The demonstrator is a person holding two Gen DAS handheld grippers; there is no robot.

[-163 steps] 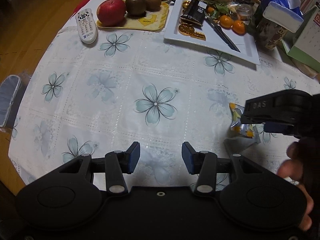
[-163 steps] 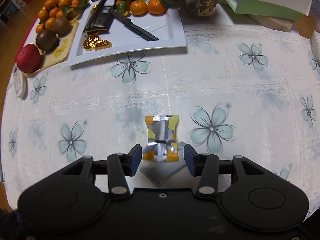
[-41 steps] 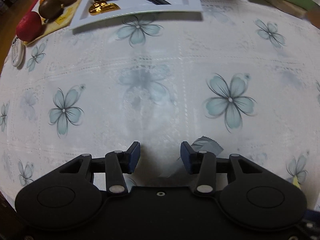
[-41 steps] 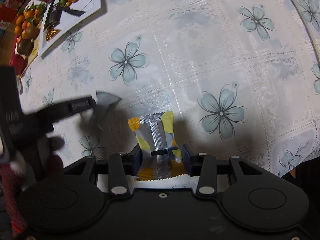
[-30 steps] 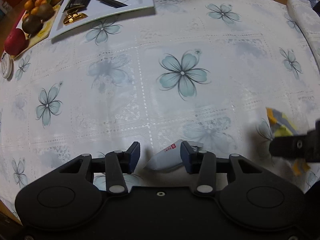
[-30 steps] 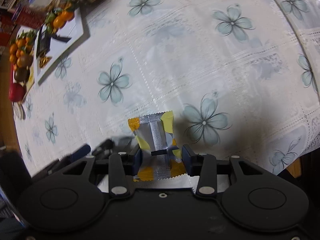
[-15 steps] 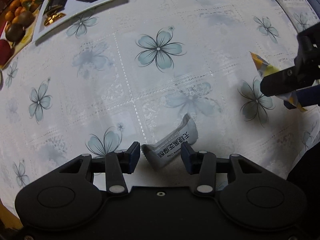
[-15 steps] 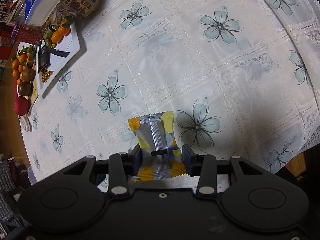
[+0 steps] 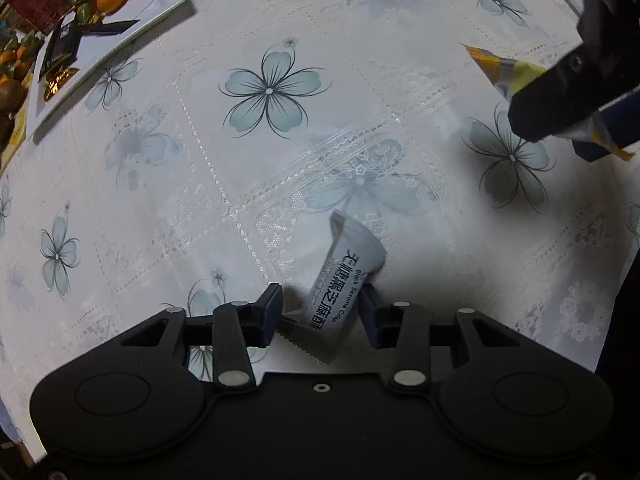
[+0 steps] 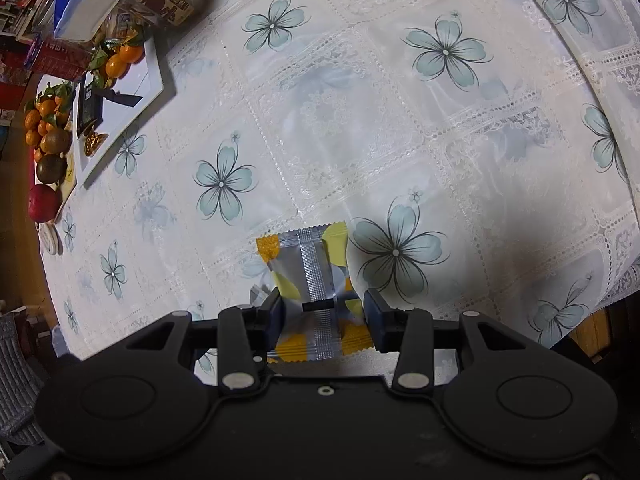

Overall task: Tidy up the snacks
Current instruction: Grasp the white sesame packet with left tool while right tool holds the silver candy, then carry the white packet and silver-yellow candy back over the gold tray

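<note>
A grey-white sesame crisp packet (image 9: 342, 280) lies on the flowered tablecloth (image 9: 240, 160), tilted, its near end between my left gripper's (image 9: 320, 312) open fingers. The fingers stand apart from its sides. My right gripper (image 10: 324, 312) is shut on a silver and yellow snack packet (image 10: 312, 272) and holds it above the cloth. That gripper and its packet (image 9: 504, 70) also show at the right edge of the left wrist view.
A white rectangular plate (image 10: 148, 80) with tangerines, a dark packet, gold coins and a knife stands far left. Beside it is a fruit tray (image 10: 70, 178) with kiwis and an apple. Boxes and jars crowd the far corner. The table edge (image 10: 624, 240) drops off at the right.
My left gripper has come down over the grey packet, which now sits between its fingers. My right gripper has kept its hold on the yellow packet and lifted higher.
</note>
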